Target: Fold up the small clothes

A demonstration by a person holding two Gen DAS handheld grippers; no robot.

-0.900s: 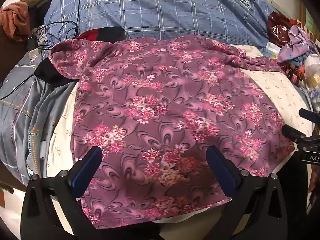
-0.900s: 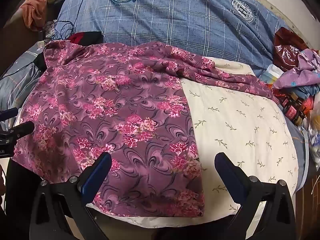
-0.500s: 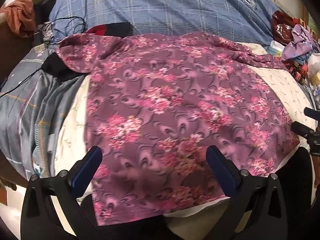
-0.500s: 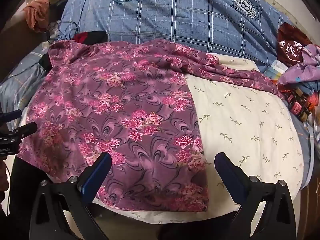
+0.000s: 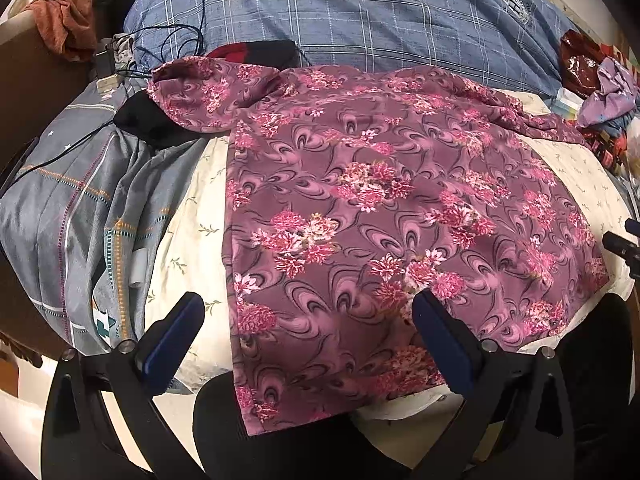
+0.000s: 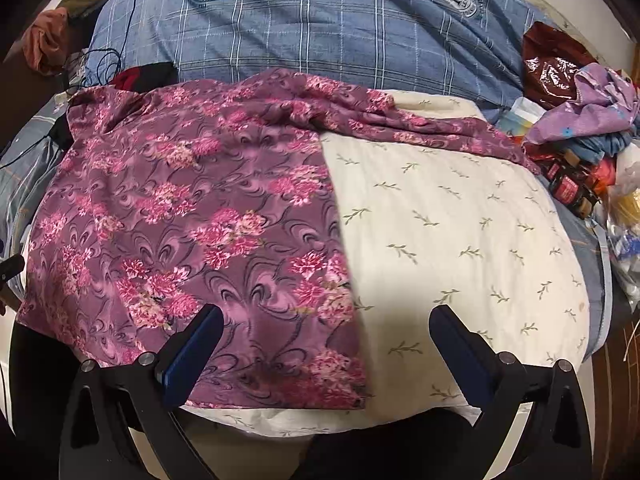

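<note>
**Floral garment spread flat, both tools hovering empty at its near hem**

The bed carries a blue checked duvet [image 5: 360, 12] at twelve o'clock, with a cream sprigged pillow [image 6: 460, 240] in front of it serving as the folding surface. On that pillow lies the mauve floral garment [image 5: 380, 208], spread nearly flat, one sleeve [image 5: 192, 92] reaching toward ten o'clock and the other sleeve [image 6: 440, 128] trailing toward two o'clock in the right wrist view. Its near hem hangs slightly over the pillow's edge at six o'clock.

The left tool [image 5: 308, 336] has its jaws spread wide with nothing pinched; the garment's left side edge runs up between its fingers. The right tool [image 6: 326, 344] is equally spread and empty, and the garment's right side edge and bottom corner sit between its fingers, toward five o'clock.

The step in hand looks like the first grasp. It would go best by pinching both hem corners evenly (one layer set, not a bunched fistful) and carrying them toward twelve o'clock together, so the fold line stays straight and the thin, slippery-looking cloth does not skew.
</note>
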